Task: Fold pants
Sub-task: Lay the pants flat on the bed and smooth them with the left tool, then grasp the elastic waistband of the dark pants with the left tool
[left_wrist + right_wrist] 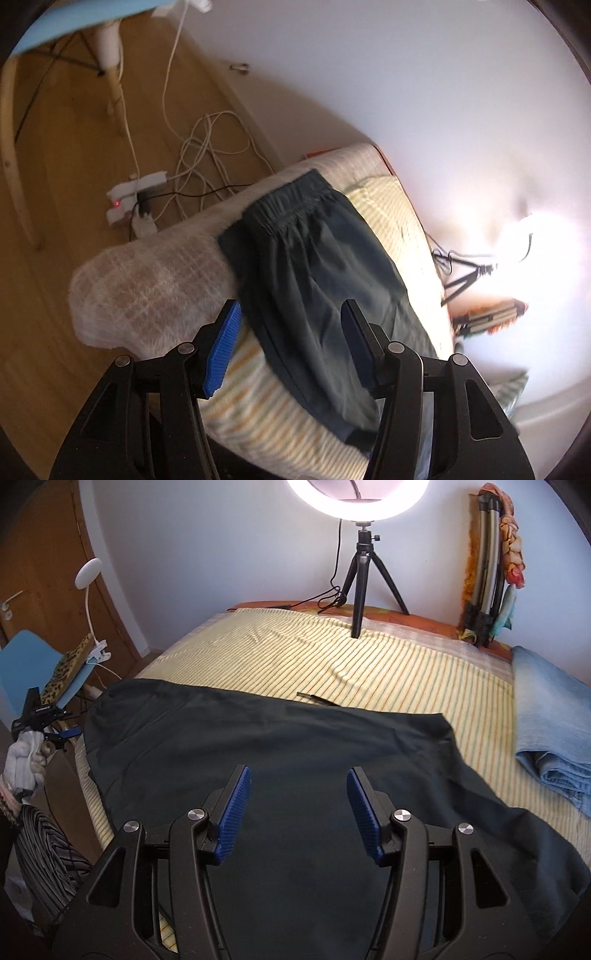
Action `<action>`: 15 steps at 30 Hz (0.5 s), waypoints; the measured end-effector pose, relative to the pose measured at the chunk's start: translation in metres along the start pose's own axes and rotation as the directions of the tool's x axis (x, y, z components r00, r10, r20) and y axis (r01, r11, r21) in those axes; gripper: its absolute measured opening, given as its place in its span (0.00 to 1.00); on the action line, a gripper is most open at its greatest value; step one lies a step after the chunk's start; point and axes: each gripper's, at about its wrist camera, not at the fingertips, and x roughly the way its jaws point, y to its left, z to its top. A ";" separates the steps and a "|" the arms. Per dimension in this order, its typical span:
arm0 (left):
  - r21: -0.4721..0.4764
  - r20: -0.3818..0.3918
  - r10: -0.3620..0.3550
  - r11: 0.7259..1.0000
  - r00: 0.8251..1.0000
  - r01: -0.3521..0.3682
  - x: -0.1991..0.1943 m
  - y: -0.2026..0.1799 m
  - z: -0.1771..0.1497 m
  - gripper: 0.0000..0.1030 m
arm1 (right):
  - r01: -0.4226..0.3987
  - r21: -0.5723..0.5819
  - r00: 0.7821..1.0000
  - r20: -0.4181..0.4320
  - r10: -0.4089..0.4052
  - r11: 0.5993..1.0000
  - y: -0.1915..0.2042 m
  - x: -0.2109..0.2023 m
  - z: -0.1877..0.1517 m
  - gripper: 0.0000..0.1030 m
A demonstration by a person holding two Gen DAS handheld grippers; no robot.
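Right now both claws hang clear of the cloth. Nearest, the right gripper [298, 797] stands with its jaws apart and nothing between them, poised above the dark pants [280, 775], which lie spread flat across the striped sheet [369, 664] of the bed. Off to the side, the left gripper [291, 332] is likewise parted and empty, looking along the pants from beyond the bed's edge toward the gathered waistband [291, 201].

The pants look to be doubled leg over leg, so I'd judge the next step to be a fold across their length. To do it well, each claw should pinch one corner of the same end, catching every layer, lift only enough to clear the sheet, carry that end evenly toward the other and lay the edges square before letting go. A grip on just the top layer would drag the fold askew.

Farther off, the right view alone shows the folded blue cloth [550, 738] lying on the sheet beside the pants, the ring light [356, 498] on its tripod [364, 579] at the head of the bed, and the gloved hand [24, 760] on the left tool. The left view alone shows the waistband's elastic, a white blanket [147, 288] draped over the bed's side, and the cables [207, 147] on the wooden floor.
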 end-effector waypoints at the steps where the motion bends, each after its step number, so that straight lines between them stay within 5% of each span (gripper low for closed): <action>1: -0.015 0.000 0.002 1.000 1.000 -0.002 0.002 0.003 0.001 0.54 | 0.000 0.002 1.000 -0.005 0.000 1.000 -0.001 0.001 -0.002 0.55; 15: -0.066 0.063 -0.012 0.998 0.998 0.017 0.022 0.001 0.014 0.54 | 0.027 0.030 1.000 -0.003 -0.027 0.999 -0.015 -0.003 -0.012 0.55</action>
